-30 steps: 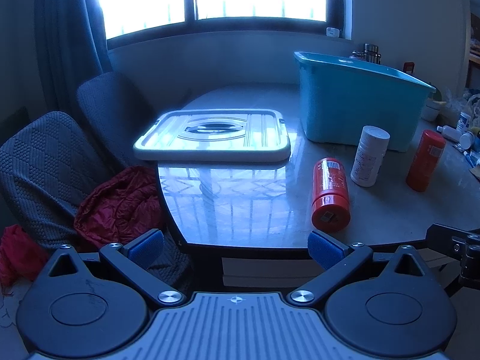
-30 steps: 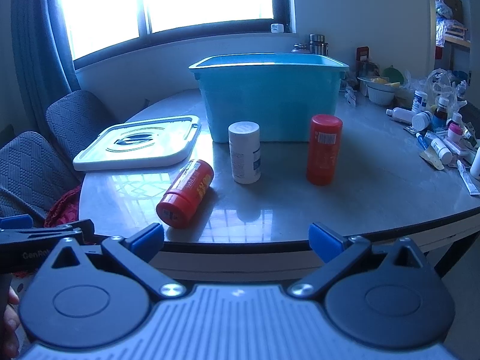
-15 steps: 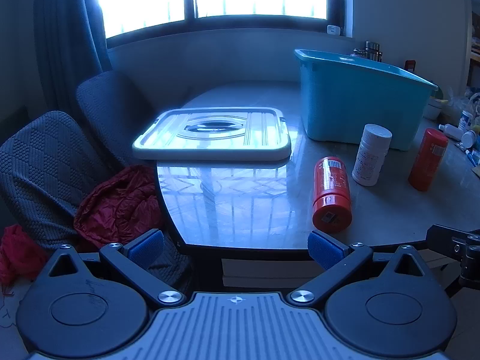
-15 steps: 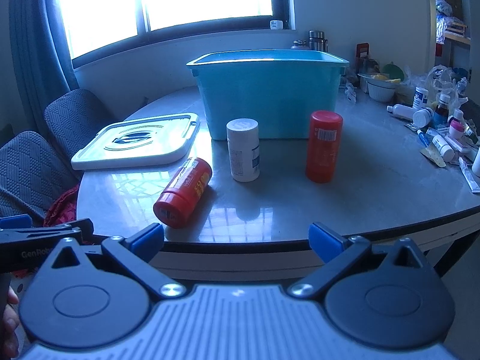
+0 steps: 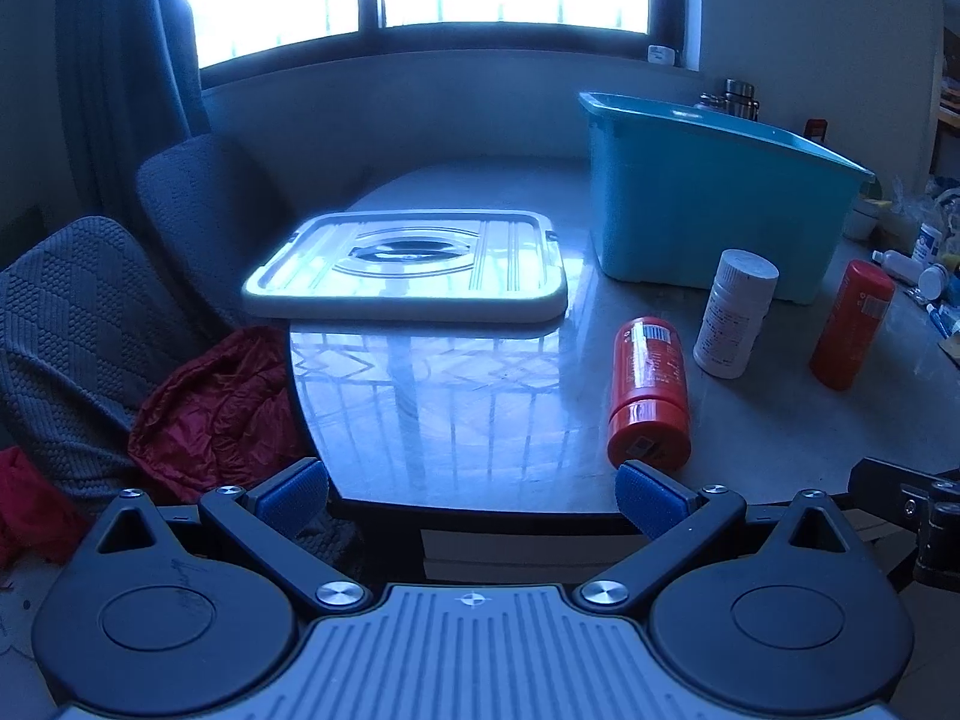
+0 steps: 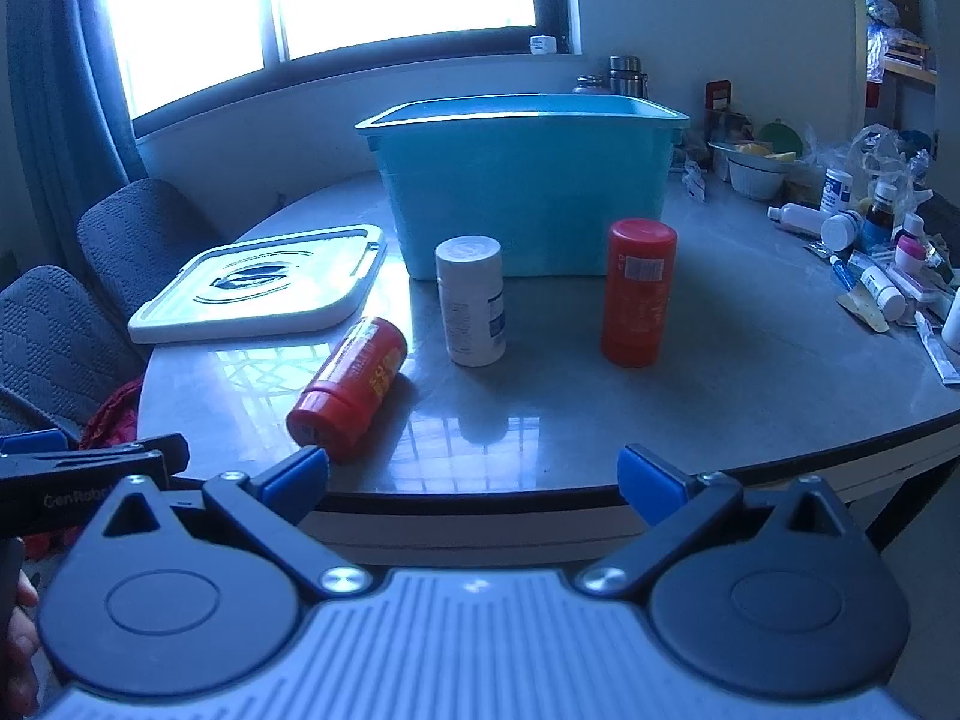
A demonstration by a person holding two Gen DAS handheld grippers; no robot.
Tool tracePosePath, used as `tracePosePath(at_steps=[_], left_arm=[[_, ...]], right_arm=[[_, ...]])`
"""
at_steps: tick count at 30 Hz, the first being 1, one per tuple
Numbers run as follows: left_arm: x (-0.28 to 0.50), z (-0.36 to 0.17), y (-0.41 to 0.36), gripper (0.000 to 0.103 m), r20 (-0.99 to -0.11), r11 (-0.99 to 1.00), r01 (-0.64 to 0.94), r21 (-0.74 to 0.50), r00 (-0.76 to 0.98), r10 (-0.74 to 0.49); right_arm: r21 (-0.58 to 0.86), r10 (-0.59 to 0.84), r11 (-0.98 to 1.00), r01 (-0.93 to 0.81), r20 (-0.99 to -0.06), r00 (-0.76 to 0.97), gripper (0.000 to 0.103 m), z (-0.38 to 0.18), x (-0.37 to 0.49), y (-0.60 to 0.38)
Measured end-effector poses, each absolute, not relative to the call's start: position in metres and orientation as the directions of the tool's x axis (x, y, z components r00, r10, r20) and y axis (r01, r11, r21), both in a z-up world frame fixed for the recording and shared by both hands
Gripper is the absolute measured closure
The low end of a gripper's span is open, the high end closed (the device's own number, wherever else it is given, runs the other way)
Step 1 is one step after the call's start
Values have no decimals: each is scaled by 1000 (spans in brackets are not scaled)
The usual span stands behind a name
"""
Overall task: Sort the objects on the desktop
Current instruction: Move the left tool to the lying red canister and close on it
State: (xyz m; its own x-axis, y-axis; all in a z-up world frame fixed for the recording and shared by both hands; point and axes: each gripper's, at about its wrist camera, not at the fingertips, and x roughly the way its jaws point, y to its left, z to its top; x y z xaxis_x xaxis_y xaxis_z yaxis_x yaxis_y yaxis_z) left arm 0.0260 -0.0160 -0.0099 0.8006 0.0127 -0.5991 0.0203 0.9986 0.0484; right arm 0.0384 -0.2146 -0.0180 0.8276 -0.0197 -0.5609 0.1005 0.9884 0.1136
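A teal bin (image 5: 708,210) (image 6: 528,180) stands at the back of the round table (image 5: 450,414) (image 6: 750,372), its white lid (image 5: 408,267) (image 6: 258,285) lying flat to the left. In front of the bin stand a white bottle (image 5: 735,312) (image 6: 471,300) and an upright red bottle (image 5: 852,324) (image 6: 637,294). A second red bottle (image 5: 648,393) (image 6: 348,378) lies on its side near the front edge. My left gripper (image 5: 471,495) and right gripper (image 6: 474,477) both hover open before the table edge, holding nothing.
Two grey chairs (image 5: 78,324) (image 6: 54,324) stand left of the table, with red cloth (image 5: 210,402) on one seat. Small bottles, tubes and a bowl (image 6: 753,171) clutter the table's right side (image 6: 876,276). The other gripper (image 6: 84,468) shows at left.
Both views have crept slightly closer to the table; the bottles and bin look a little larger. Nothing on the table has moved.
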Motion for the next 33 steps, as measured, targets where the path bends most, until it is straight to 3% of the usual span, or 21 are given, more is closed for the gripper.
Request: tracePosePath(at_steps=[33], left_arm=[[77, -21, -79, 0, -623, 989, 145, 40, 777, -89]], right_arm=[[109, -117, 969, 222, -590, 799, 0, -25, 47, -254]])
